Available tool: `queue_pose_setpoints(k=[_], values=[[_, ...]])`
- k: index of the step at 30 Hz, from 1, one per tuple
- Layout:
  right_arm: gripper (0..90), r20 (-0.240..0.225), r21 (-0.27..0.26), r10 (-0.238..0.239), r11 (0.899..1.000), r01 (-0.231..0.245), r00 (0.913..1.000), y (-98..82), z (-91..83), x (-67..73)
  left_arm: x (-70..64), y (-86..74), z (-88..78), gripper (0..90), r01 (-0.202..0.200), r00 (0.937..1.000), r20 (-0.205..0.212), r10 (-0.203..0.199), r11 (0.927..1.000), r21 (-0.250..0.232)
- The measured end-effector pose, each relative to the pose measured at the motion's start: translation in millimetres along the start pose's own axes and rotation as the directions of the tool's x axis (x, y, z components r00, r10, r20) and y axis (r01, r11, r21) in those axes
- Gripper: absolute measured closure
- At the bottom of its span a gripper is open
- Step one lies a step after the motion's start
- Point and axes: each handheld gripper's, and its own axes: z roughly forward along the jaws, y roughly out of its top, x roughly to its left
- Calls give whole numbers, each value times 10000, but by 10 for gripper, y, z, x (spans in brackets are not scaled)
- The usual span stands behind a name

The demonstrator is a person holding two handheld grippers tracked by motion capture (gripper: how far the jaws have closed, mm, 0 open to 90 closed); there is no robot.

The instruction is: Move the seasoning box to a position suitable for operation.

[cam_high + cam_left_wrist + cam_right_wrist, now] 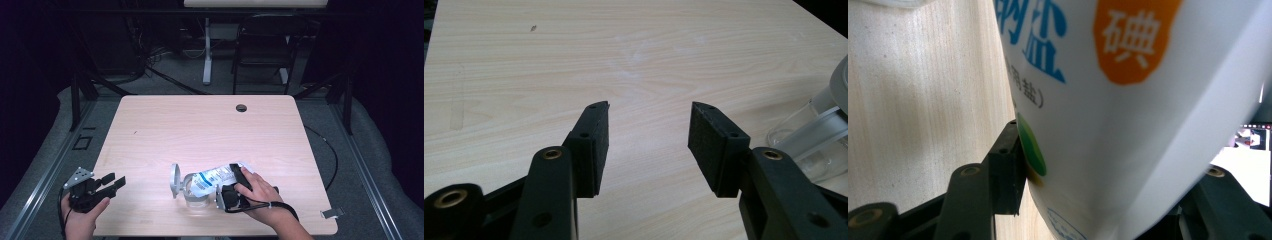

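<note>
Wooden table [200,125], glass jar [192,192] resting

Both grippers, left gripper [116,181] and right gripper [239,172], were matte black with flat ribbed pads, brass-ringed pivot screws, trailing black cables, and a grey three-cornered plate [79,177] on the left; forearms unsleeved.

One white salt bag [220,175], one clear jar [192,192], two tools [112,182] [239,176].

High view: you look forward and down over the whole table [210,125]. Both gripper views sit low, close; the left shares its bare wood, the right the white bag [1128,100].
</note>
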Motion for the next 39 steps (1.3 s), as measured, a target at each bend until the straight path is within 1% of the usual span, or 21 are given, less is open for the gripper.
queue_pose_setpoints(k=[4, 6, 11, 16, 20, 22, 23, 25, 34, 39], values=[[444, -9, 63, -185, 9998, 185, 9998, 5, -3, -11, -2, 0, 3, 510, -5, 10000, 18, 5, 10000, -4], [444, 30, -49, -150, 9999, 150, 9999, 0, 4, -6, -2, 1, 2, 510, -8, 10000, 21, 8, 10000, -4], [445, 51, 27, -294, 9996, 294, 9996, 3, -1, -14, 0, 0, -1, 509, 2, 10000, 12, -2, 10000, -18], [445, 49, 30, -319, 9995, 319, 9995, 6, 0, -19, -2, 1, 2, 509, -5, 10000, 16, 5, 10000, -2], [445, 54, 304, -526, 9982, 524, 9986, 20, -21, -35, -1, 0, 1, 509, -3, 10000, 13, 3, 10000, -4], [445, 16, 328, -532, 9980, 531, 9986, 22, -21, -37, 4, -2, 0, 510, -9, 10000, 0, 9, 10000, 62], [445, 2, 330, -549, 9979, 548, 9985, 24, -20, -38, 7, -4, 1, 510, -9, 10000, -4, 9, 10000, 80], [445, 12, 168, -466, 9988, 466, 9989, 20, -6, -29, 8, -5, 2, 510, 5, 10000, -4, -5, 10000, 83], [445, 5, 270, -588, 9979, 587, 9983, 24, -12, -35, 11, -7, 3, 509, 25, 10000, 15, -25, 10000, 44], [446, 113, 283, -767, 9967, 764, 9970, 23, -13, -41, 9, -5, 3, 509, 19, 10000, 5, -19, 10000, 63]])
